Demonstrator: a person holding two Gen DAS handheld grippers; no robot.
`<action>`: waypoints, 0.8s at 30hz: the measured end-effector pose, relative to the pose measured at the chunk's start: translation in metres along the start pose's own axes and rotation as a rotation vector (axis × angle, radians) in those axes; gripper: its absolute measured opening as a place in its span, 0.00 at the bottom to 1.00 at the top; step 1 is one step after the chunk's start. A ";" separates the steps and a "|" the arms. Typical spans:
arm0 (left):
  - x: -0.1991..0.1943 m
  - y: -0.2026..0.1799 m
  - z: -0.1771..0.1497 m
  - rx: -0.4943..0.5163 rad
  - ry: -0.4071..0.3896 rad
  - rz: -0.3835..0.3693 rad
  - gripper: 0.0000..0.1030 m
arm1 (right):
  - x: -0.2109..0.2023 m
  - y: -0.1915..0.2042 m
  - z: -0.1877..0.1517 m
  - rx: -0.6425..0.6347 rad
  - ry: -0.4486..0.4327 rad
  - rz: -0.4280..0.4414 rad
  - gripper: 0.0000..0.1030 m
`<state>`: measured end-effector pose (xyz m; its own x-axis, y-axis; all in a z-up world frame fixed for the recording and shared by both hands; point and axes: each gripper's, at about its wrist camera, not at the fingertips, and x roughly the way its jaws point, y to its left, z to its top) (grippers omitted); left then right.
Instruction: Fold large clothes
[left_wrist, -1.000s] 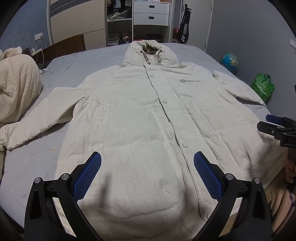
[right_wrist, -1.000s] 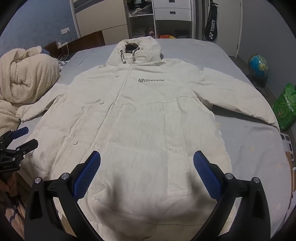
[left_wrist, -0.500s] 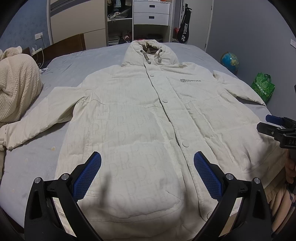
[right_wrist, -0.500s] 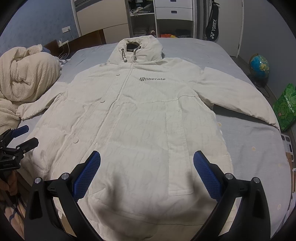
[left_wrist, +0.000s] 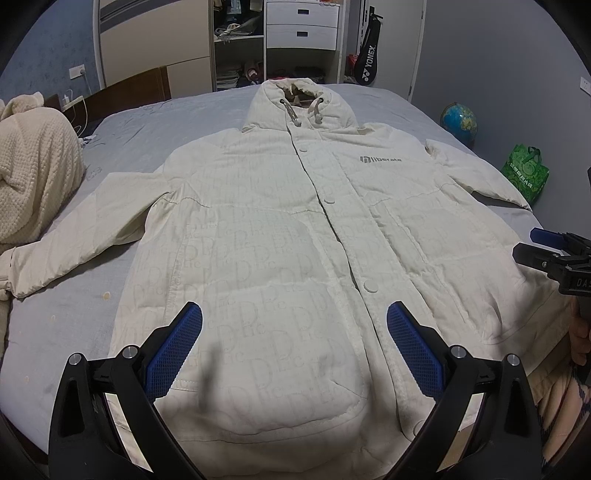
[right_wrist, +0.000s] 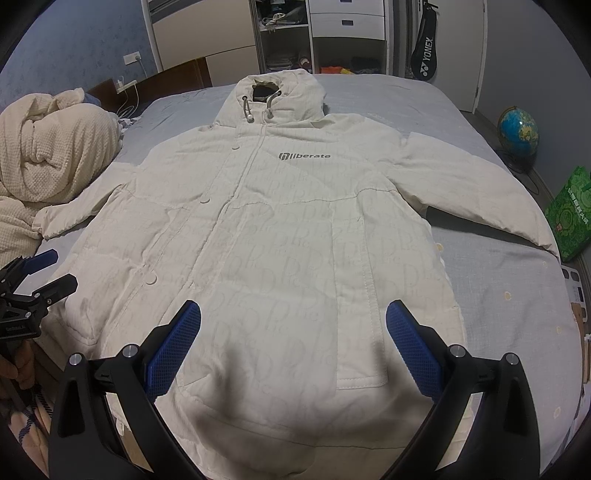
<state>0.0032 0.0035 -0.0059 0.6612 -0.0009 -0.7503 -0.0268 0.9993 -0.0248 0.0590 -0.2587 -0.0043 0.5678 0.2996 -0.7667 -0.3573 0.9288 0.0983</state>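
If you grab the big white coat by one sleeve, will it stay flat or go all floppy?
Probably floppy: the coat is soft, puffy quilted fabric, so the body would likely sag and drag on the bed. It looks bulky rather than heavy.

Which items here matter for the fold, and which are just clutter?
In play:
white hooded jacket, spread flat, front up
left gripper, open above the hem
right gripper, open above the hem
bed under it

Lying about:
cream blanket
globe
green bag
racket bag
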 end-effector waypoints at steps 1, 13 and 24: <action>0.000 0.000 0.000 0.000 -0.001 -0.001 0.94 | 0.000 0.000 0.000 0.000 0.000 0.000 0.93; 0.001 0.001 -0.001 -0.001 -0.001 -0.001 0.94 | 0.000 0.000 0.000 0.000 0.001 0.000 0.93; 0.002 0.001 -0.001 0.000 0.001 0.000 0.94 | 0.000 -0.001 0.000 0.001 0.003 0.000 0.93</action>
<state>0.0034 0.0045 -0.0077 0.6602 -0.0008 -0.7511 -0.0269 0.9993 -0.0247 0.0595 -0.2591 -0.0041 0.5657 0.2992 -0.7684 -0.3570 0.9289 0.0988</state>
